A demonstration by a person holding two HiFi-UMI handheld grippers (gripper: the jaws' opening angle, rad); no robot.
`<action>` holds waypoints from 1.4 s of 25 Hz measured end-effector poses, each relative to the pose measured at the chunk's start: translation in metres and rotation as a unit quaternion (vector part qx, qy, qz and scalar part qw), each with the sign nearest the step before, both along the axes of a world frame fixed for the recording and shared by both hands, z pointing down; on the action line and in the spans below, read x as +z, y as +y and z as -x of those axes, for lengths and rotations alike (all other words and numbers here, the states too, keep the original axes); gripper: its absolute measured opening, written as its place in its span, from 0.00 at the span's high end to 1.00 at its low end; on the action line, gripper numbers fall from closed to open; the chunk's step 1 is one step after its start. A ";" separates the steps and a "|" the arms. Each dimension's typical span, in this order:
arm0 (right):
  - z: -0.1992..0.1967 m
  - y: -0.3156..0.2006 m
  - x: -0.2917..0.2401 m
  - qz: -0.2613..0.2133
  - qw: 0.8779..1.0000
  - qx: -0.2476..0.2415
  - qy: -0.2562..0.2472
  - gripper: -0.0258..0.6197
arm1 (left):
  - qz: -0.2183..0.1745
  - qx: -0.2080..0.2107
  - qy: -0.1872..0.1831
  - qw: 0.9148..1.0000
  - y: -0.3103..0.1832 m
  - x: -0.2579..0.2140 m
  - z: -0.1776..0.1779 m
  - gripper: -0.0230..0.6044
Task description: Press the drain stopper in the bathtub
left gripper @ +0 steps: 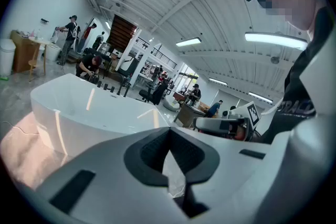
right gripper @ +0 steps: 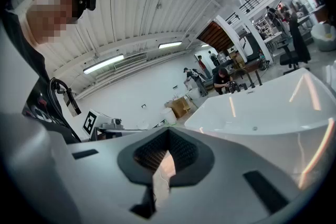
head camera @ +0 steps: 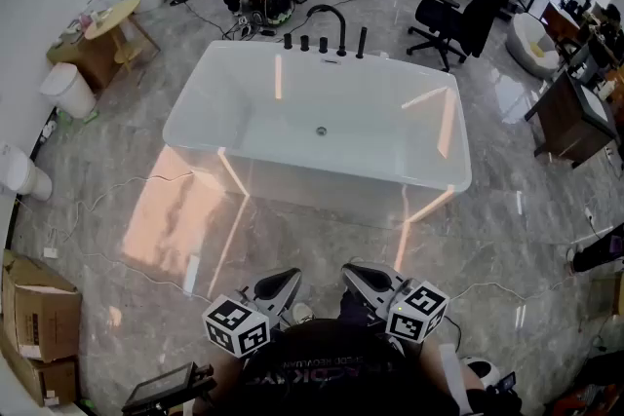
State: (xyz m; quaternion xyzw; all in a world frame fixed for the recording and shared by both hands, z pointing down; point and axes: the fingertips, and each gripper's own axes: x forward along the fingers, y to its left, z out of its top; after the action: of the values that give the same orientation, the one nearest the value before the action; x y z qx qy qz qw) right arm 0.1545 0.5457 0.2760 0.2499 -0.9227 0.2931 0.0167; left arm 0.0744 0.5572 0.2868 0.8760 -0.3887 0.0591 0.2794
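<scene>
Nearest, the left hand-held gripper (head camera: 281,285) and right hand-held gripper (head camera: 363,278) hang side by side, jaws seemingly closed together on nothing, well short of the white bathtub (head camera: 191,107). The drain stopper (head camera: 321,131) sits mid-floor inside it, with the faucet (head camera: 330,15) at the far rim.

Glossy white bathtub (head camera: 390,127); polished grey stone-look floor (head camera: 517,239); matt black metal faucet (head camera: 342,34); brown cardboard boxes (head camera: 39,317), near left.

Stopper (head camera: 321,131) in bathtub (head camera: 322,187) (taps (head camera: 323,43) behind).
</scene>
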 end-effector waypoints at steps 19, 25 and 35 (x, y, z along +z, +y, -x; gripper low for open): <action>-0.003 -0.001 -0.001 0.000 1.000 0.003 -0.020 0.94 | -0.001 0.002 -0.003 1.000 0.000 0.001 0.000 0.95; 0.001 -0.001 0.001 0.007 1.000 -0.002 -0.020 0.94 | 0.002 -0.003 -0.004 1.000 0.001 0.002 0.003 0.95; 0.002 0.001 0.002 0.001 1.000 -0.006 -0.014 0.94 | 0.006 0.002 -0.005 1.000 0.000 0.006 0.000 0.95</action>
State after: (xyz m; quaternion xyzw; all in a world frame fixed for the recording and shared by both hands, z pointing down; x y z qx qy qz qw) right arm 0.1522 0.5465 0.2781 0.2397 -0.9241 0.2975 0.0055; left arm 0.0742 0.5573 0.2923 0.8746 -0.3881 0.0660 0.2829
